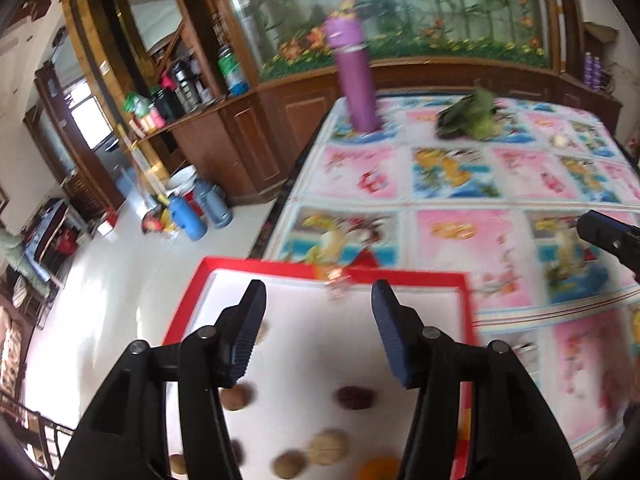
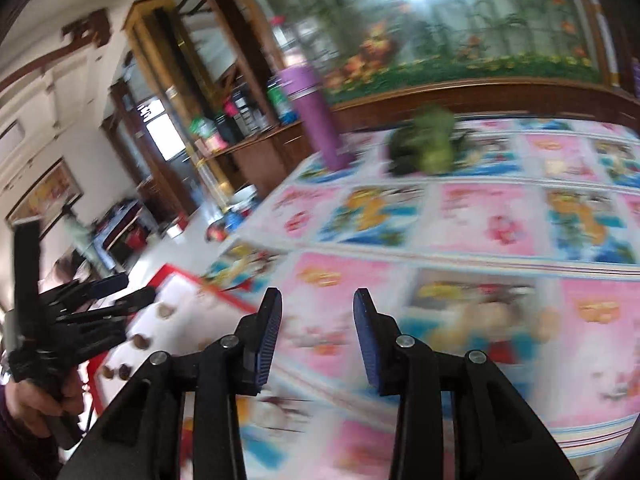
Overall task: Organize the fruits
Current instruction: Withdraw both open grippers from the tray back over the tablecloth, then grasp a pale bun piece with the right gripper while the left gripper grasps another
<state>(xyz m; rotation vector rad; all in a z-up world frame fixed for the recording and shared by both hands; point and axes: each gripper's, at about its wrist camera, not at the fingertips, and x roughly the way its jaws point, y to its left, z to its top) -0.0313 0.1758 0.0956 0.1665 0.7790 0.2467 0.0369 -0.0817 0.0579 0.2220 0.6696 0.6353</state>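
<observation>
Left wrist view looks steeply down, close over the red-rimmed tray point(image 1: 466, 292); right wrist view faces across the counter point(image 2: 500, 216); both share the purple bottle point(image 1: 358, 84).

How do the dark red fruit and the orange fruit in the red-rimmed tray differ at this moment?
The dark red fruit is deep maroon and oval; the orange fruit is bright orange-yellow. The dark red fruit shows whole near the tray's middle, while the orange fruit sits at the picture's bottom edge, partly cut off. Both lie on the white floor of the red-rimmed tray, below the open left gripper, untouched by it.
</observation>
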